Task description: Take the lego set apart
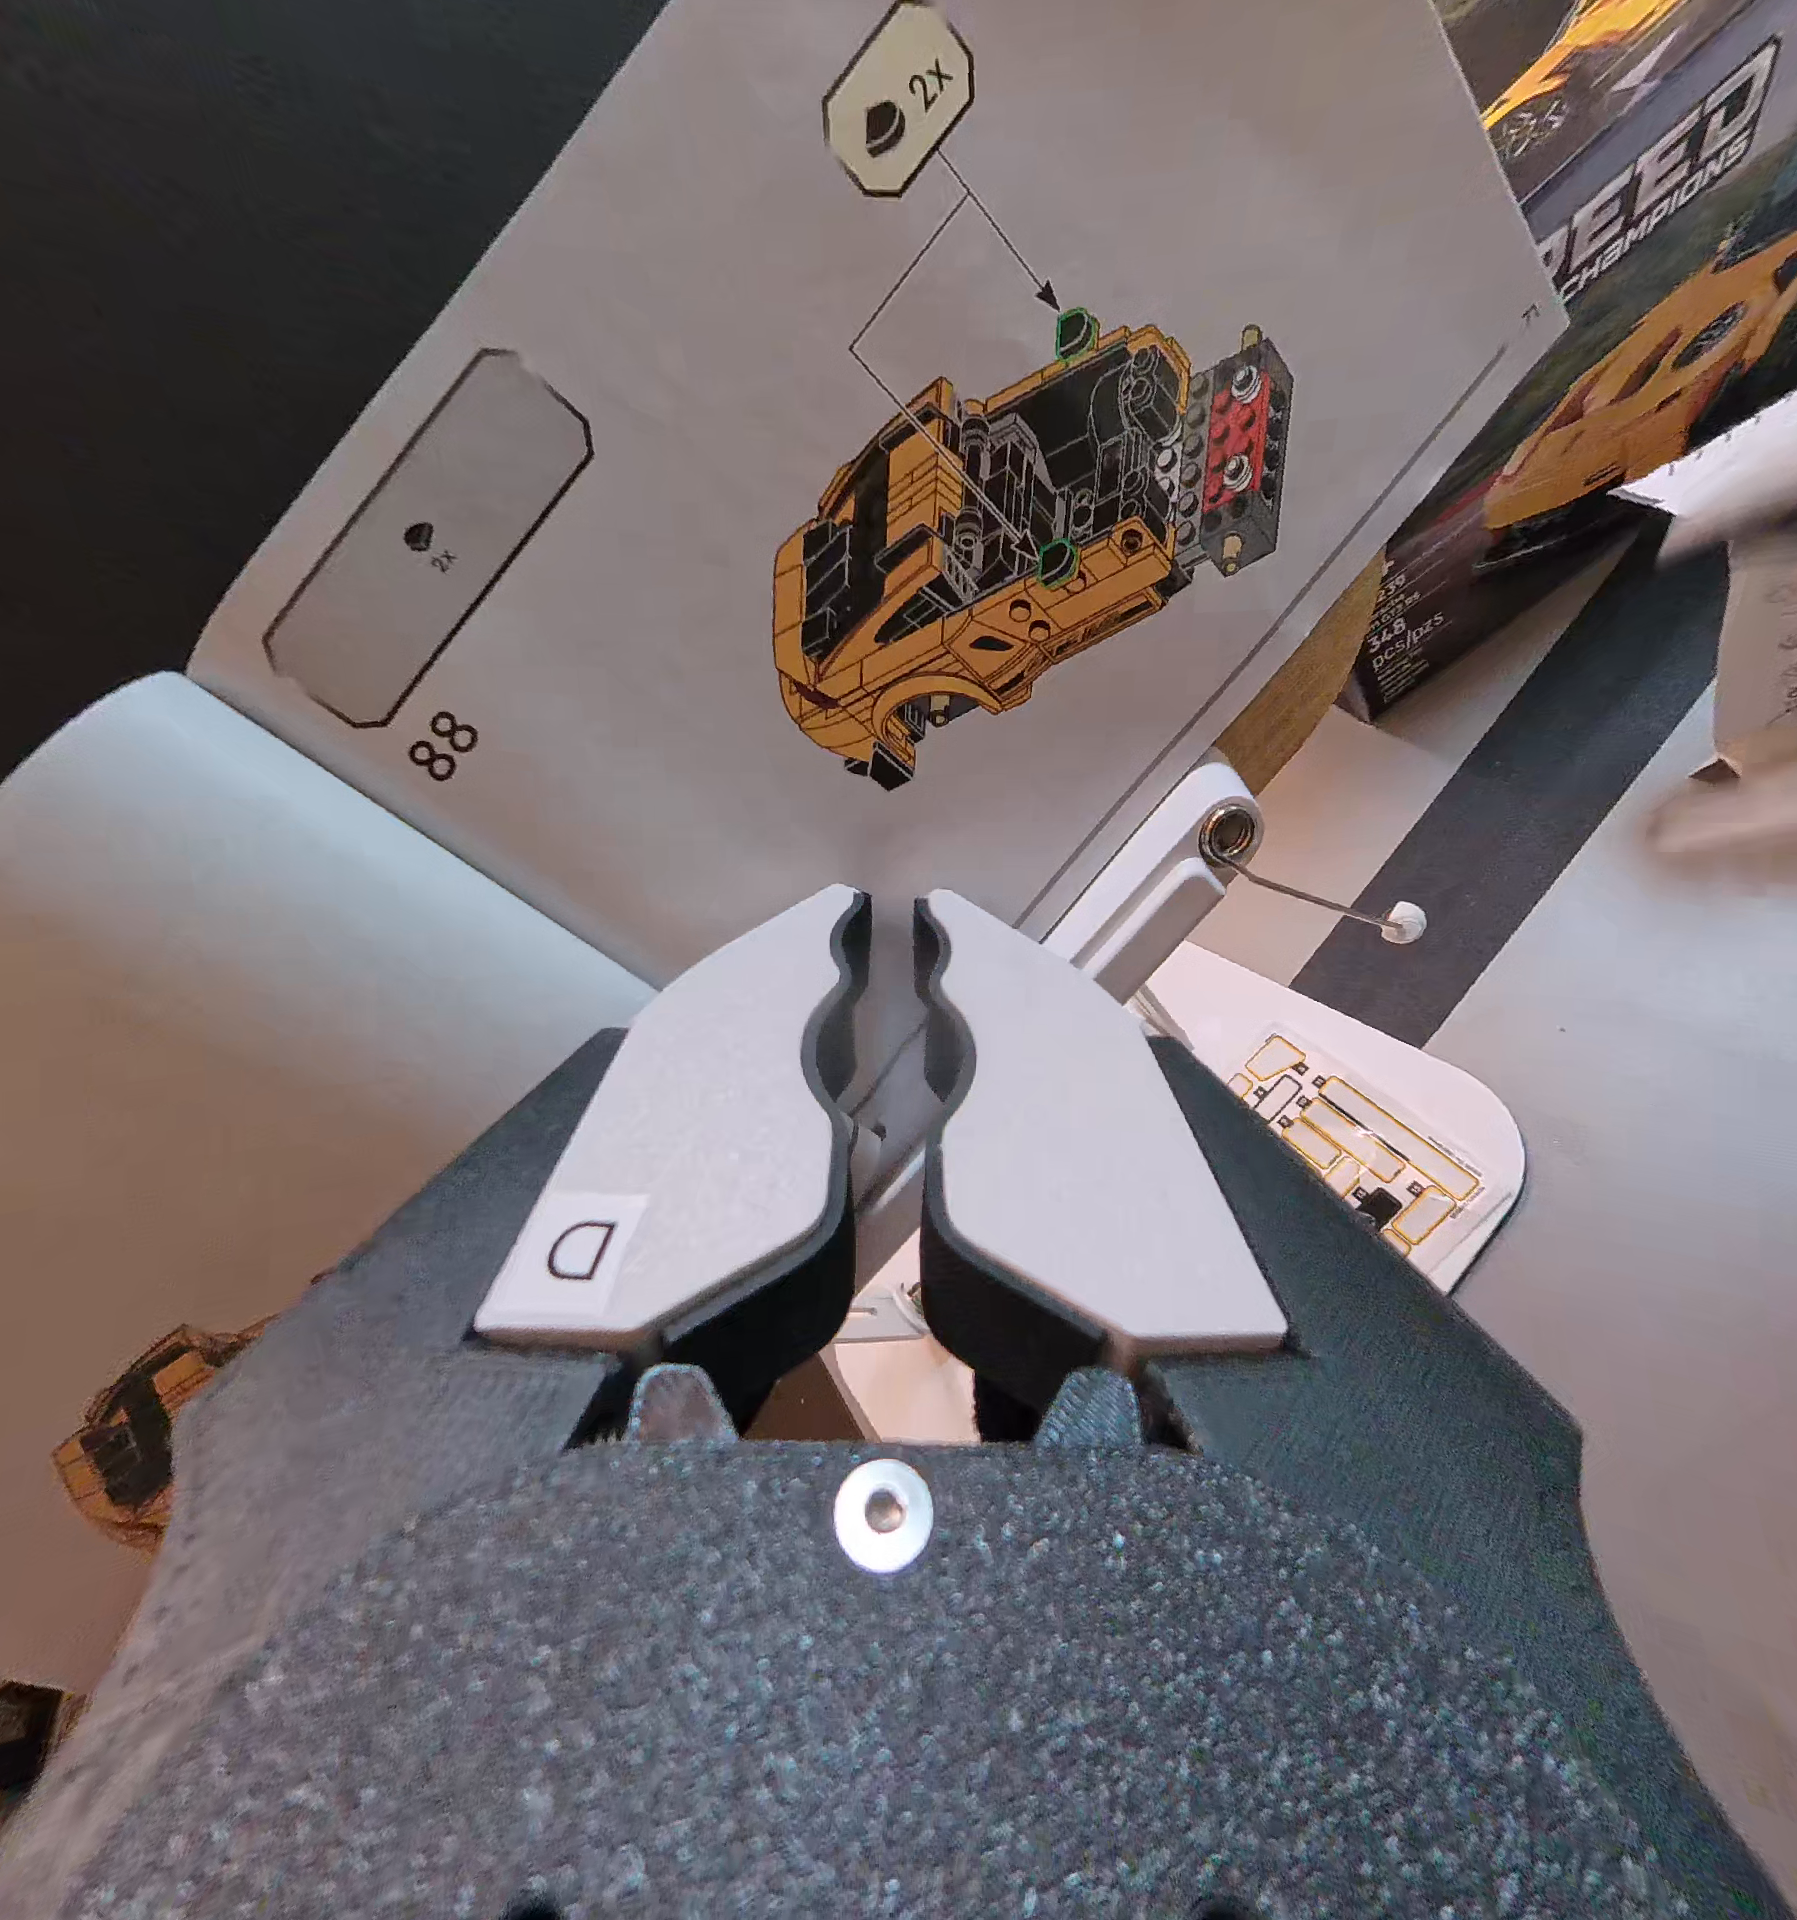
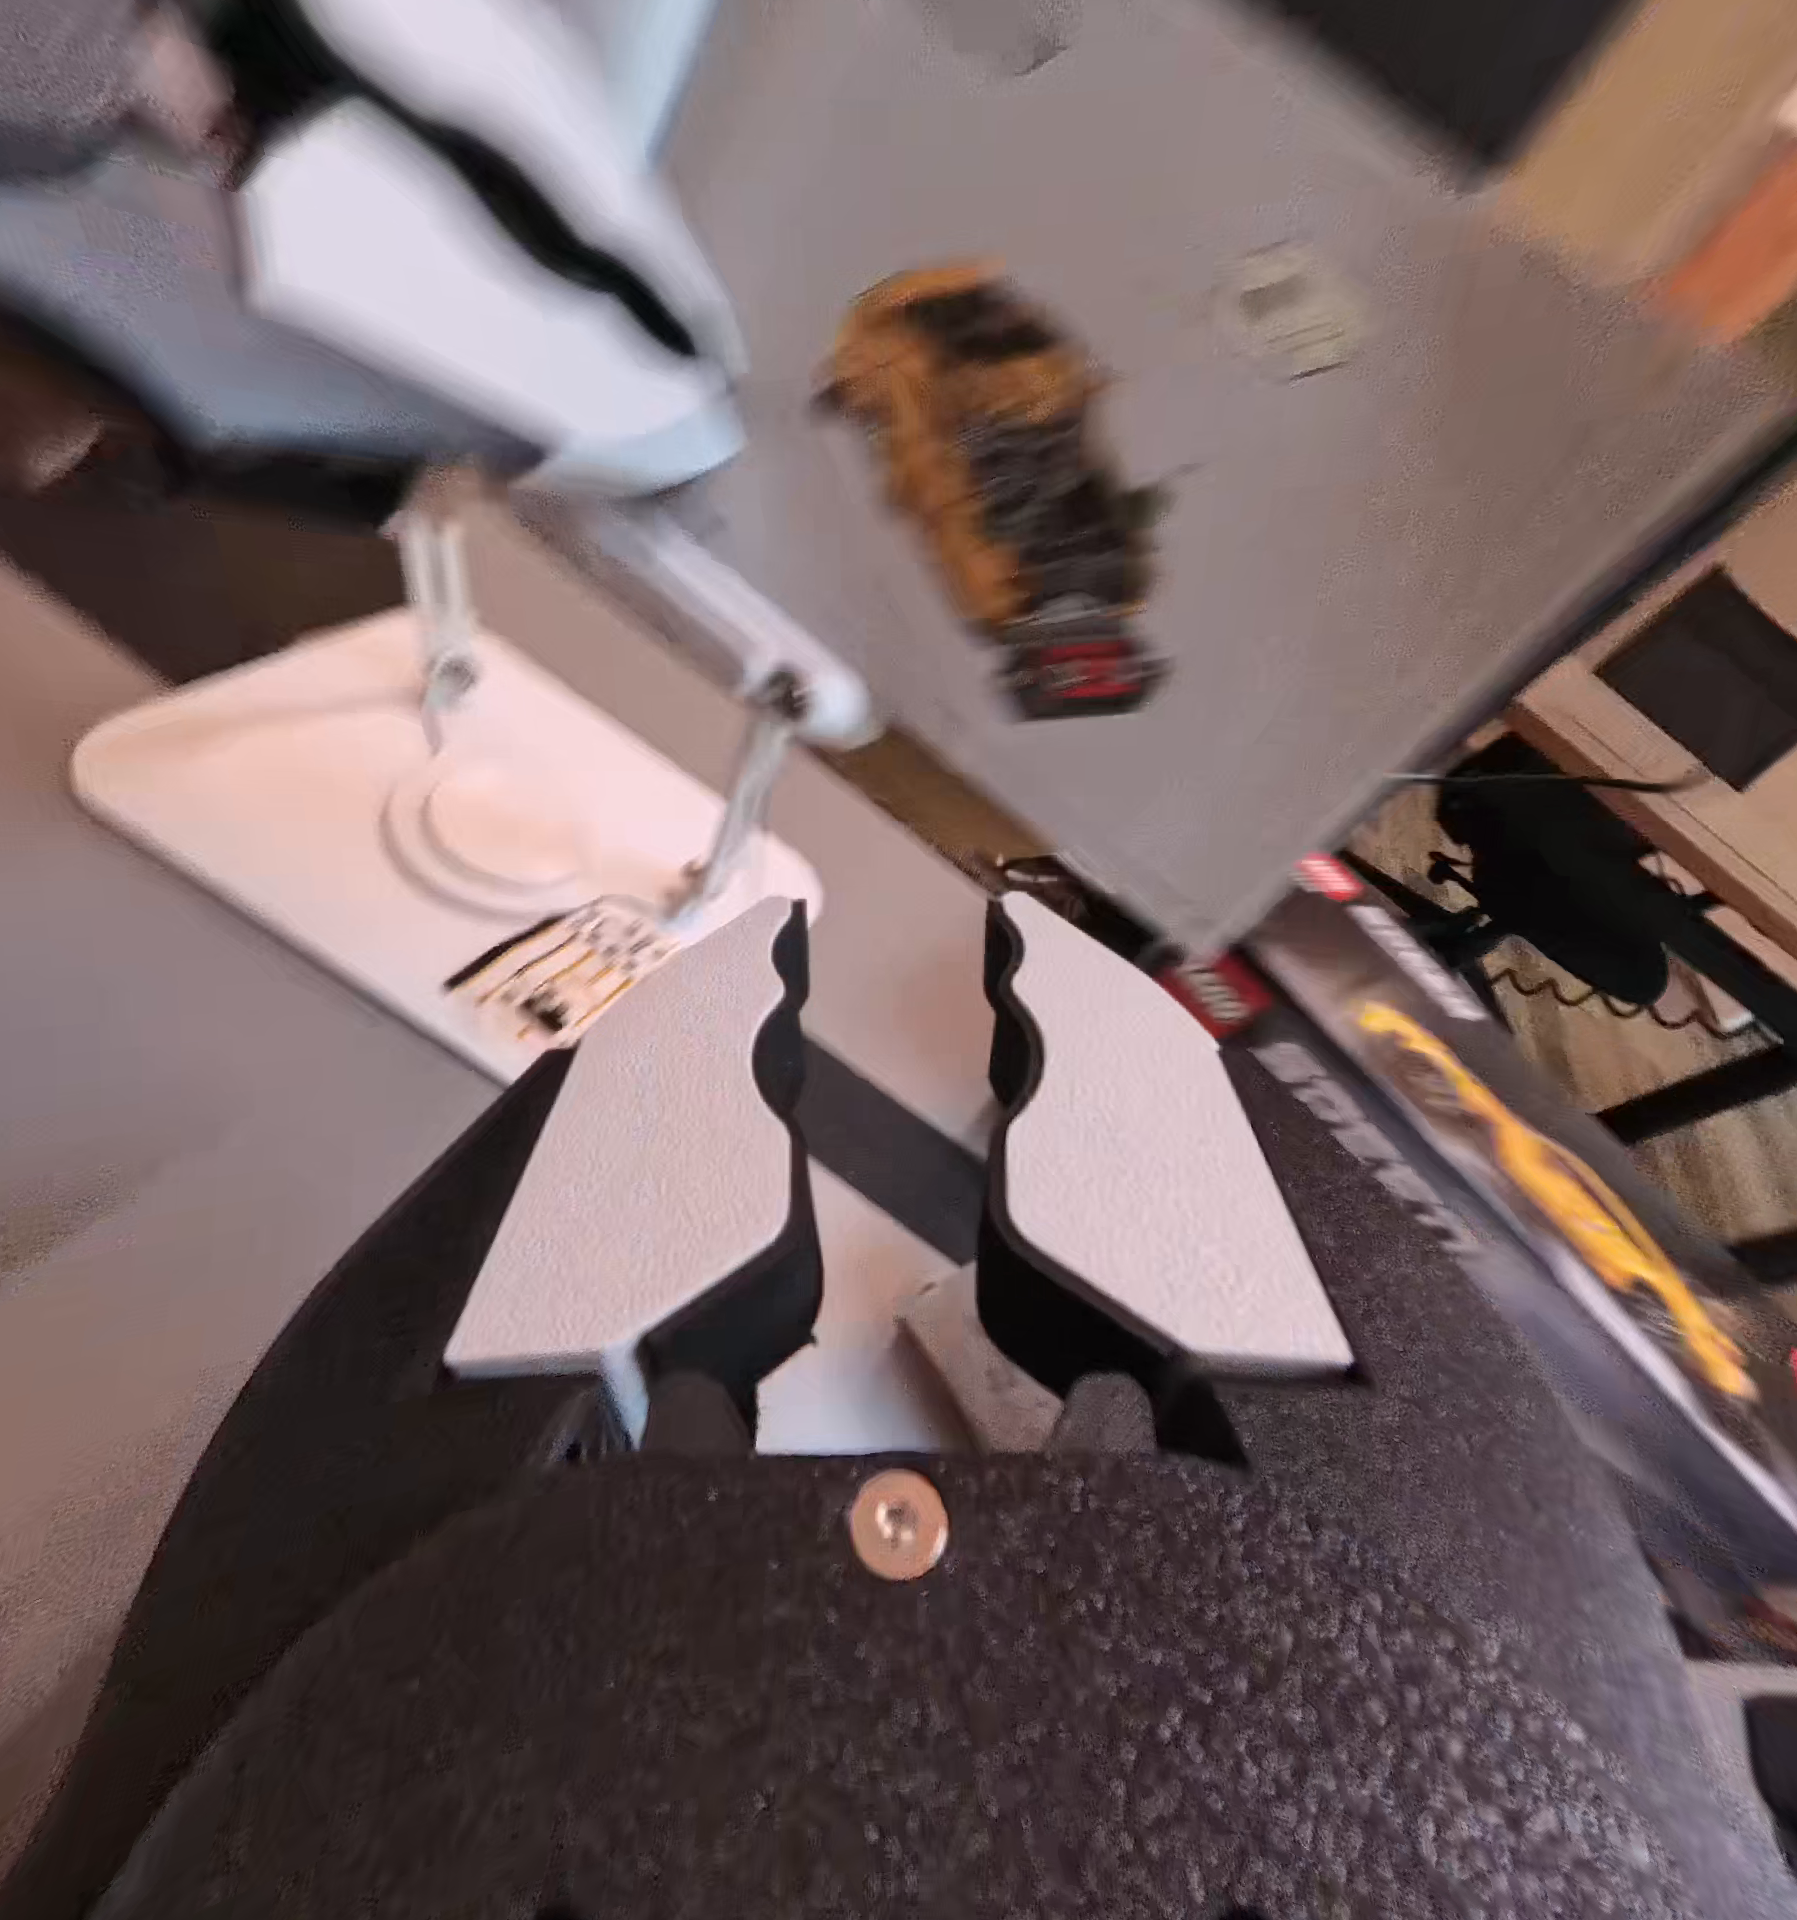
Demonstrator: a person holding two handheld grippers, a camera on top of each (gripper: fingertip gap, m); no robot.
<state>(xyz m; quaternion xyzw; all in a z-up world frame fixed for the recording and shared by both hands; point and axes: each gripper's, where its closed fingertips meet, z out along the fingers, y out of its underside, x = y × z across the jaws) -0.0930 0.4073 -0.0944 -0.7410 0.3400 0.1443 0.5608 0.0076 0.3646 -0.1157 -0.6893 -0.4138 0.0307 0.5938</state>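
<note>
Left gripper up close: its grey fingers stand nearly together, only a thin slit between the tips, and nothing sits in that slit. Right behind the tips rises the open instruction booklet, propped on a white book stand with a metal page-holder wire. The page facing us carries a drawing of a yellow and black car with a red and black block at its rear, two small round pieces ringed in green. Beside the stand's base lies a sticker sheet with yellow-edged shapes. Off to the upper right stands the set's dark box, a yellow car printed on it.

Over to the right gripper: its view is smeared with motion blur, but the jaws are plainly parted with a clear gap, holding nothing. Beyond them the same booklet tilts overhead, its car drawing a yellow-black smudge, with the stand's white base at left and the box lying along the right.

The built lego model itself I can't pick out in either view; only its printed likeness on the page and box.
</note>
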